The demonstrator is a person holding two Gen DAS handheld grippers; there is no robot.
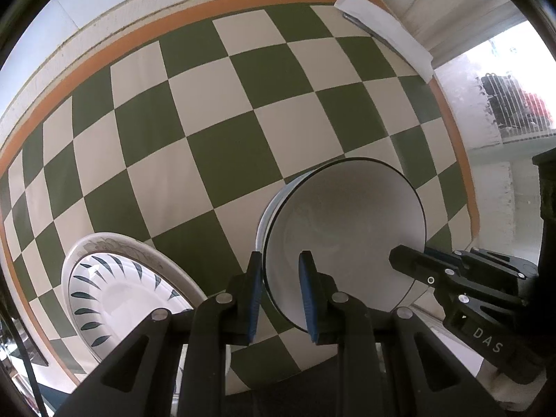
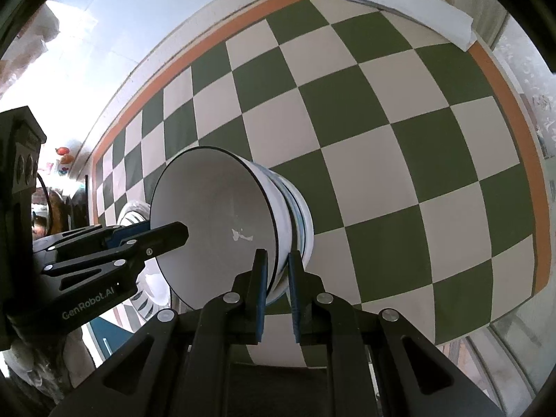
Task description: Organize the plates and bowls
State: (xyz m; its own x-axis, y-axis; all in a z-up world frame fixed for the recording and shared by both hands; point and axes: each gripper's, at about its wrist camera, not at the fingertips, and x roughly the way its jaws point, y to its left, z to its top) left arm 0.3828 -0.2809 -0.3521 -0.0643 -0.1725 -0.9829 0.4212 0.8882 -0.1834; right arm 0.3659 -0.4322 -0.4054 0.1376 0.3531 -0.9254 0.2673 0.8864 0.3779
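Note:
A white bowl with a dark rim (image 1: 347, 229) sits on top of other stacked white bowls on the checkered tablecloth; it also shows in the right wrist view (image 2: 212, 215). My left gripper (image 1: 280, 288) straddles the bowl's near-left rim, jaws a little apart, the rim between the blue pads. My right gripper (image 2: 278, 285) is closed on the bowl's opposite rim, and shows in the left wrist view (image 1: 417, 260). A stack of plates, the top one with dark leaf marks (image 1: 114, 288), lies at the left.
The green and cream checkered cloth with an orange border (image 1: 215, 139) covers the table. Folded white paper (image 1: 385, 31) lies at the far corner. A wall and window ledge run along the far and right sides.

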